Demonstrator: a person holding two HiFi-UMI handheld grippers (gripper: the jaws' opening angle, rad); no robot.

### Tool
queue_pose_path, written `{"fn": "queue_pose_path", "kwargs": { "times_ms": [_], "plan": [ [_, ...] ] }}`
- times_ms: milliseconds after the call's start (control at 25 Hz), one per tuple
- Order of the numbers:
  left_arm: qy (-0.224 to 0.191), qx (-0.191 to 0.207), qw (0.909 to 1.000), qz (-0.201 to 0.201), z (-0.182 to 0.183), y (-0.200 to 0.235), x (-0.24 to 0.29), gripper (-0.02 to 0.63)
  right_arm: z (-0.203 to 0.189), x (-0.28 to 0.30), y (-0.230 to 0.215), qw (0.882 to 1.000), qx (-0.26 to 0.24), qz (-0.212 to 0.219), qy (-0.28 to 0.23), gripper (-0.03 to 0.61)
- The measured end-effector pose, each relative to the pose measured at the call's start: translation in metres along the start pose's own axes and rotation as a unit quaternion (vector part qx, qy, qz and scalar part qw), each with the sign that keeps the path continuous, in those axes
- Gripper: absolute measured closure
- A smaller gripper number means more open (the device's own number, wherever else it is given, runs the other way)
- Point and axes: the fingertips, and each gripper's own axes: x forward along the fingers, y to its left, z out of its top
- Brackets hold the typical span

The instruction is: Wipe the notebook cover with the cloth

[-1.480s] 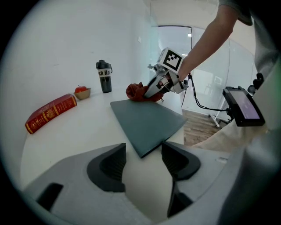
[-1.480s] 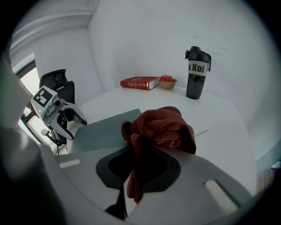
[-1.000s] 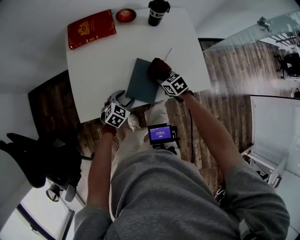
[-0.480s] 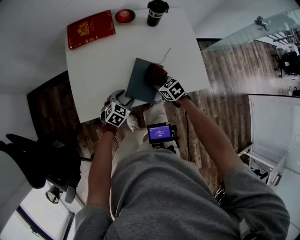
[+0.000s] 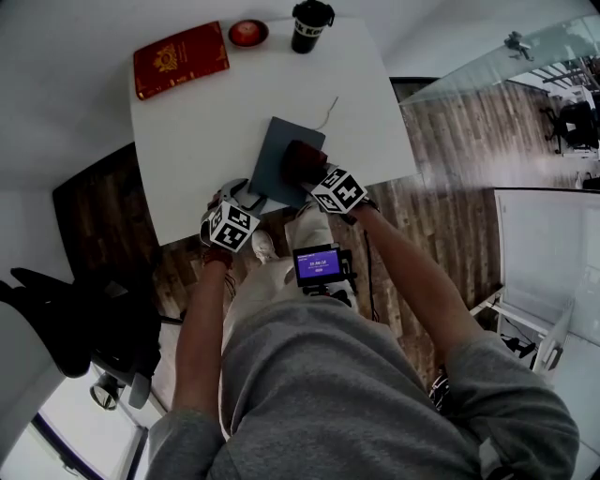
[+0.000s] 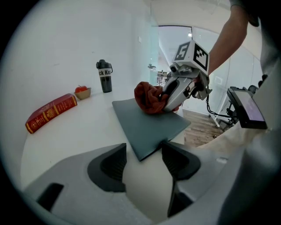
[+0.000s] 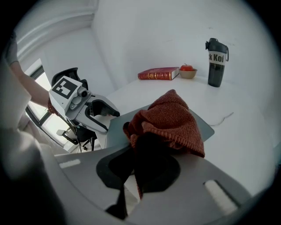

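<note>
A dark grey notebook (image 5: 274, 150) lies flat near the front edge of the white table (image 5: 206, 122). A dark red knitted cloth (image 5: 302, 159) rests on its cover, near the right front part. My right gripper (image 5: 314, 176) is shut on the cloth and holds it against the cover. In the right gripper view the cloth (image 7: 169, 118) bunches up ahead of that gripper (image 7: 142, 154) over the notebook (image 7: 115, 127). My left gripper (image 5: 246, 199) stands open at the notebook's near corner. That corner (image 6: 141, 156) reaches in between its jaws in the left gripper view.
At the table's far side lie a red book (image 5: 181, 58), a small bowl (image 5: 248, 33) with something red in it, and a black bottle (image 5: 307, 25). A thin cord (image 5: 328, 111) lies behind the notebook. A small screen (image 5: 319, 265) sits at the person's chest.
The right gripper has dragged the cloth across the cover toward the table's front edge and a little left. The left gripper has stayed at the notebook's near corner.
</note>
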Motion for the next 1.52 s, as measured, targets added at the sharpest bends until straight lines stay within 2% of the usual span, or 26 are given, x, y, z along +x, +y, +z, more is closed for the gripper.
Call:
{"fn": "queue_pose_path", "kwargs": {
  "times_ms": [480, 1320, 1520],
  "plan": [
    [0.004, -0.003, 1.0000, -0.002, 0.000, 0.000, 0.000, 0.348, -0.009, 0.003, 0.029, 0.999, -0.018, 0.035, 0.018, 0.545],
    [-0.001, 0.001, 1.0000, -0.001, 0.001, 0.000, 0.001, 0.350, -0.016, 0.005, 0.056, 0.998, 0.016, 0.053, 0.005, 0.545],
    [-0.006, 0.006, 1.0000, 0.000, 0.000, 0.001, 0.002, 0.348, -0.017, 0.005, 0.072, 0.995, 0.037, 0.095, 0.018, 0.543]
  ]
}}
